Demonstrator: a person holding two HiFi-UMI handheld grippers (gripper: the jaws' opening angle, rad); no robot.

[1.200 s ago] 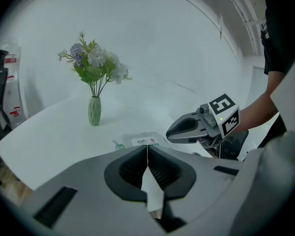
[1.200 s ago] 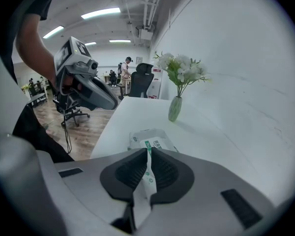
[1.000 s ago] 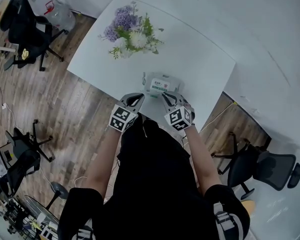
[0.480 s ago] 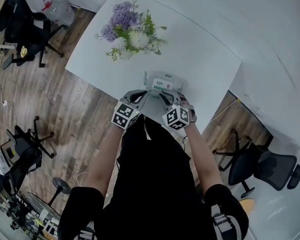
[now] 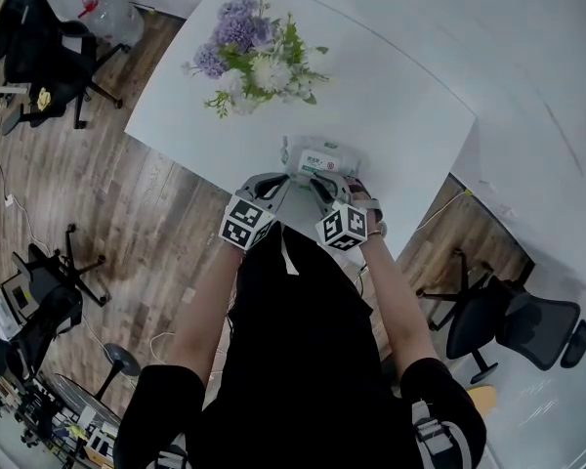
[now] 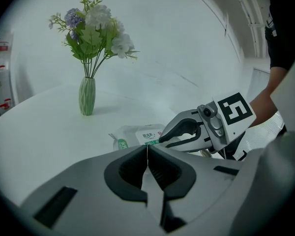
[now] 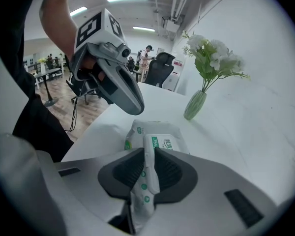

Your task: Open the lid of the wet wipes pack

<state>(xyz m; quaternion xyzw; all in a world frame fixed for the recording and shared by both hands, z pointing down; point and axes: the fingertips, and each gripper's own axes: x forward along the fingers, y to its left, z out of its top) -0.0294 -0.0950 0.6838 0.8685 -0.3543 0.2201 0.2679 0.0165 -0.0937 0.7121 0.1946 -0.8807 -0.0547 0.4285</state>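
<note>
The wet wipes pack point(image 5: 317, 158) is white with a green label and lies flat near the front edge of the white table point(image 5: 391, 115). My right gripper point(image 5: 319, 184) is at the pack's near end. In the right gripper view, that gripper point(image 7: 148, 157) is shut on the near end of the pack point(image 7: 160, 137), and a white strip with green dots runs between its pads. My left gripper point(image 5: 272, 184) hovers just left of the pack with its jaws pressed together and nothing between them. In the left gripper view, the left gripper point(image 6: 147, 152) points at the pack point(image 6: 137, 135).
A green vase of purple and white flowers point(image 5: 259, 62) stands at the far side of the table, well behind the pack. Office chairs point(image 5: 44, 57) stand on the wooden floor to the left. The table's front edge is right under both grippers.
Both grippers have drawn closer together and nearer to the pack's near end. The pack has stayed in place on the table.
</note>
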